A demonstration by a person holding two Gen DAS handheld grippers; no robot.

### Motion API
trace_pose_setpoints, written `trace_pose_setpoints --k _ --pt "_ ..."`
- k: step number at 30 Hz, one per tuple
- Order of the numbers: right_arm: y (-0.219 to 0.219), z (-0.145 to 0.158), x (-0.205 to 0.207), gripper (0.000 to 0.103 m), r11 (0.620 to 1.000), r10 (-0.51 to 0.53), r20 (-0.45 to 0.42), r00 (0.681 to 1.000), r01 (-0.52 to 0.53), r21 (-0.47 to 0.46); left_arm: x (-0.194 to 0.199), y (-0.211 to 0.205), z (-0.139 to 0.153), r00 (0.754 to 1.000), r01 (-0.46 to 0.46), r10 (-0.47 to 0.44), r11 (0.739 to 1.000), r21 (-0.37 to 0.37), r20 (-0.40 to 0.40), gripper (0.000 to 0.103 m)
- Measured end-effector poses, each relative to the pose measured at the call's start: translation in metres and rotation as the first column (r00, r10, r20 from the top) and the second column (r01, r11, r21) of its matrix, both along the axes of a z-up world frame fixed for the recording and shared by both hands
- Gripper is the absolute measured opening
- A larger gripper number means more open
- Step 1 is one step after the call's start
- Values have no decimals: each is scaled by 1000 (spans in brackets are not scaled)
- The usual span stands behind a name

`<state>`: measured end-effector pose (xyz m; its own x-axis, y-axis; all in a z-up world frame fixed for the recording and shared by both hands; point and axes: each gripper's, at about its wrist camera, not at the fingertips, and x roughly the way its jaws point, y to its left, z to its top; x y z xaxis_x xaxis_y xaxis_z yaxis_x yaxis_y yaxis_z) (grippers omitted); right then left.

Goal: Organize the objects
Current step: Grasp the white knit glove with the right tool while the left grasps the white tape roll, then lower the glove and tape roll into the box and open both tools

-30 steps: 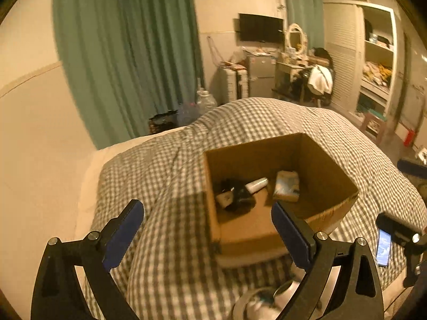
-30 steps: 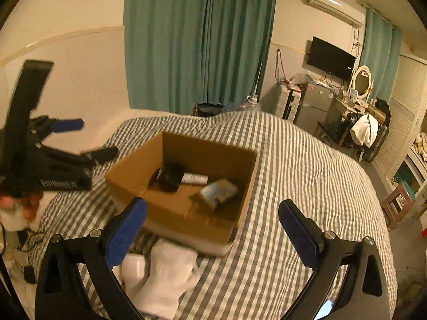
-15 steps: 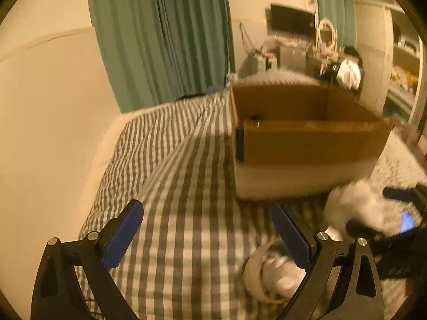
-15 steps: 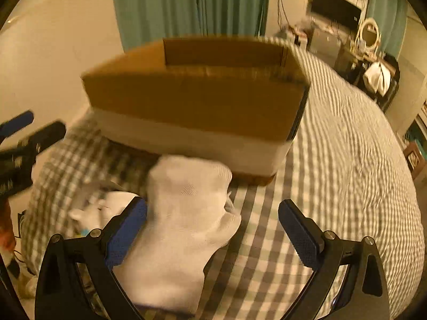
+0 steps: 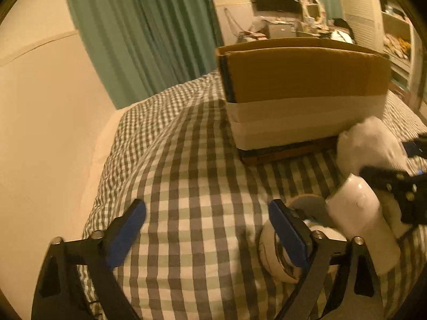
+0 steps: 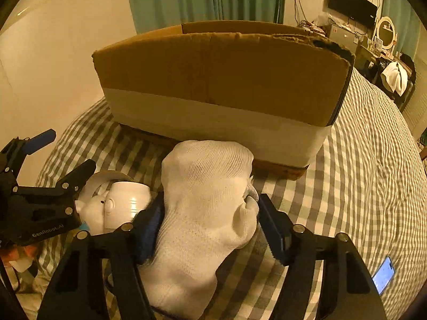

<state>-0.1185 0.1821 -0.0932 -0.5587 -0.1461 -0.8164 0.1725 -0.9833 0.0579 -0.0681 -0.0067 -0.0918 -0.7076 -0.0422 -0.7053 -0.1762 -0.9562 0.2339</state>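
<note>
A white sock bundle lies on the checked bedspread in front of a cardboard box. My right gripper has its blue pads around the sock and touching its sides. The sock also shows in the left wrist view. A white rounded gadget and a white tape roll lie left of the sock. My left gripper is open and empty low over the bedspread, with its right finger next to the tape roll. The box is seen from the side, its contents hidden.
A phone with a lit screen lies on the bed at the right. A cream wall and green curtains stand left and behind. Furniture, a TV and a mirror are far back.
Both grippers dropped from above the box to bedspread level in front of it. The right gripper's jaws narrowed from wide open onto the white sock. The left gripper stayed open.
</note>
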Motion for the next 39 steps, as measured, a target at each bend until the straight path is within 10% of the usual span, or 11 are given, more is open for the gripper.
trace_pose_setpoints --k 12,18,24,39 --pt "5 10 13 62 1000 -11 -20 1000 10 -20 17 12 1 995 95 -95 995 -10 25 88" --pt "8 16 14 61 1000 -19 -40 999 19 -19 4 7 -13 987 111 -121 989 95 106 65" --pt "6 18 13 61 1000 -15 -43 999 14 -26 0 15 -18 962 199 -225 966 164 157 10" --pt "16 49 30 61 999 -37 -123 992 32 -43 25 5 43 978 199 -208 964 179 33 7"
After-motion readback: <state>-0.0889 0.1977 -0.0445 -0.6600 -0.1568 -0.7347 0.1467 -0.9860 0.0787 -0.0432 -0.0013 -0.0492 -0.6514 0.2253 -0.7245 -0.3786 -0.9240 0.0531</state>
